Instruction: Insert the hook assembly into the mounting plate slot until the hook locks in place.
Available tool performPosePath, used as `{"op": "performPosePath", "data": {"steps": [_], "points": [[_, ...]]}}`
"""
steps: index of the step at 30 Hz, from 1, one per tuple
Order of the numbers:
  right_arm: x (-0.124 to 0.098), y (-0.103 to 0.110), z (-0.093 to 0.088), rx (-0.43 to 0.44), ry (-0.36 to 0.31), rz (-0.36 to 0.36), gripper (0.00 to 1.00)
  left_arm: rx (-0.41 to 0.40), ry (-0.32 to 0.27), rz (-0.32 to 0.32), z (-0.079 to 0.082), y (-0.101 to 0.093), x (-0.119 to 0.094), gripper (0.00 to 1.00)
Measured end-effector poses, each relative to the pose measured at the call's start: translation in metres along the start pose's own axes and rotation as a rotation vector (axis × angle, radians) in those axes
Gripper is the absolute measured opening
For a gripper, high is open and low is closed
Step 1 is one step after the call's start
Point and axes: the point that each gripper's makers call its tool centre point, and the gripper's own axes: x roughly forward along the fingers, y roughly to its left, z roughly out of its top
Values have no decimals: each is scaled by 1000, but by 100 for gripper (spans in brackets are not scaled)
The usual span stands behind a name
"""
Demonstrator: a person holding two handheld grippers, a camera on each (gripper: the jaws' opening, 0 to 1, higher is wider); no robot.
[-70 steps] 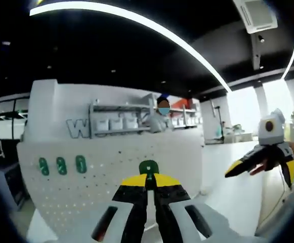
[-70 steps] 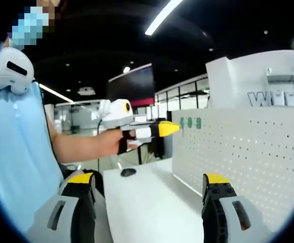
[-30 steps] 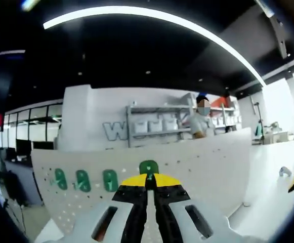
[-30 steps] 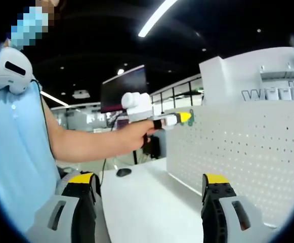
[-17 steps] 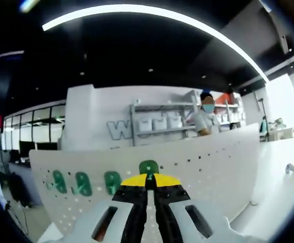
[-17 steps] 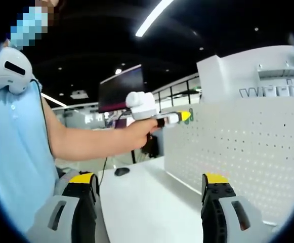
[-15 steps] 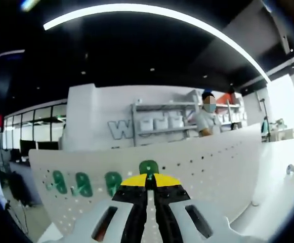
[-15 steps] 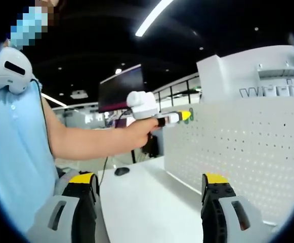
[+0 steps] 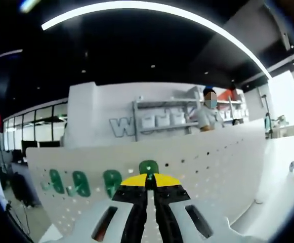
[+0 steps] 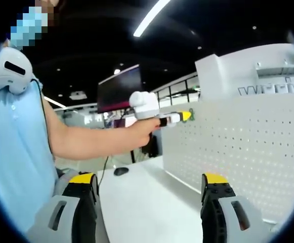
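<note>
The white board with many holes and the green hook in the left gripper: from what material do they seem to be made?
The pegboard looks like sheet metal painted matte white: thin, flat, with even rows of punched holes; plastic is possible too. The green hook, held in the shut left gripper, looks like moulded plastic: uniform green colour, rounded edges, soft sheen.

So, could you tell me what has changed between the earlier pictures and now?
The left gripper, still shut on a green hook, was carried from mid-air up to the white pegboard and now sits at its face, near three green hooks already mounted. The right gripper stayed open and empty above the white table.
</note>
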Motion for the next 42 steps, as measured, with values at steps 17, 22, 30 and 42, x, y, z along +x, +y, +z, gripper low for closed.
{"op": "performPosePath", "data": {"steps": [17,22,30,42], "points": [[0,-4,-4,10,4,3,86,15,9,8,-4,-3,7,3],[0,-4,-4,13,3,1,86,25,12,14,-5,-3,7,3],[-1,-4,-6,17,3,2,85,49,11,23,-5,-4,8,3],[-1,-6,-8,24,2,1,85,108,24,40,-5,-5,12,3]]}}
